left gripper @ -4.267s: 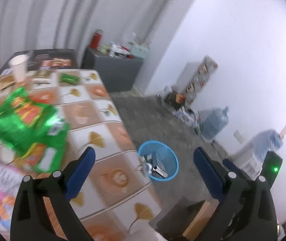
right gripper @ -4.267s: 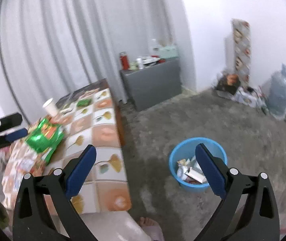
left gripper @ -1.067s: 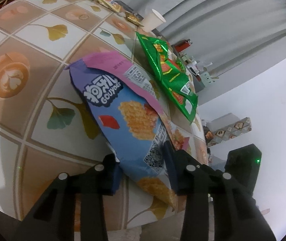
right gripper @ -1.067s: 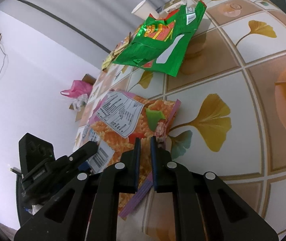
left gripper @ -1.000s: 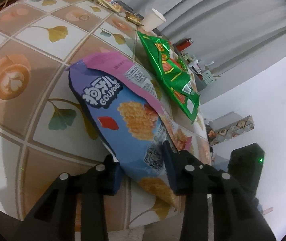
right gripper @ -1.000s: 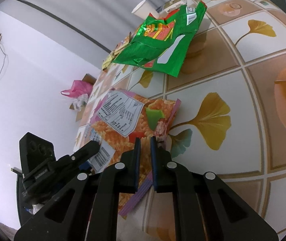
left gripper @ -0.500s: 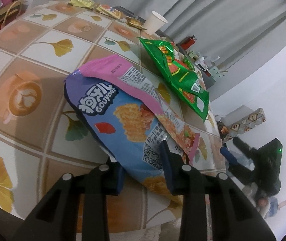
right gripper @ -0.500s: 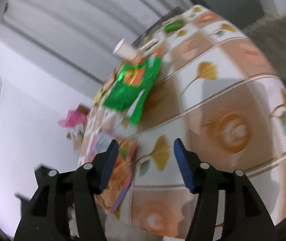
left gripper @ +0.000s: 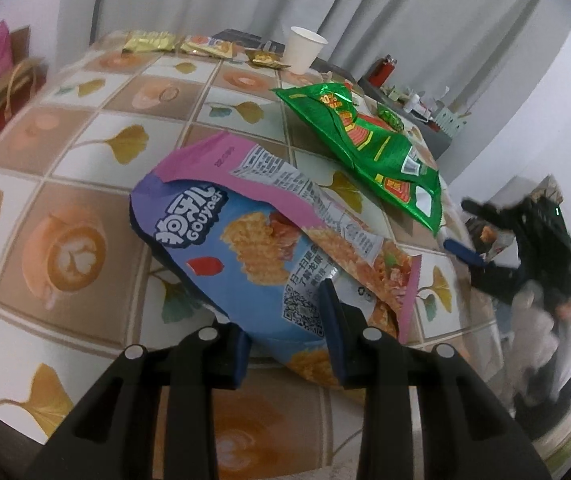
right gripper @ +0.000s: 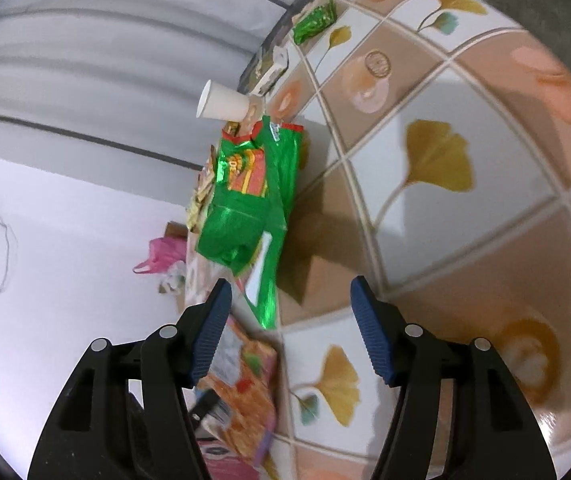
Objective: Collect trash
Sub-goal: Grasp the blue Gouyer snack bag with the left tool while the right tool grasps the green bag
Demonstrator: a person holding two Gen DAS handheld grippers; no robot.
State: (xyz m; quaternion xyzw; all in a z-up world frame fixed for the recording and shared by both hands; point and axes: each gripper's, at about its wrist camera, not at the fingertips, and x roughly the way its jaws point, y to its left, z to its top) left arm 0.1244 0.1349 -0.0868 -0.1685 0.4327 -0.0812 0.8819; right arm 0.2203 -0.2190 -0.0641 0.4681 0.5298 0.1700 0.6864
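On the table (left gripper: 85, 128), the left gripper (left gripper: 285, 332) pinches the blue bag (left gripper: 245, 256). The right gripper (right gripper: 289, 328) gapes empty; it should straddle the green bag's (right gripper: 245, 208) edge squarely.

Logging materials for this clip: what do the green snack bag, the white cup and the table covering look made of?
Green snack bag: metallised plastic film, glossy and crinkled, with mirror-like glints. White cup: probably paper, matte with a rolled rim. Table covering: likely printed vinyl or oilcloth, smooth with a soft sheen.

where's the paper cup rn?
Left wrist view: paper cup stands upright at the table's far edge before the curtain, beyond the green snack bag, beside small yellow wrappers.
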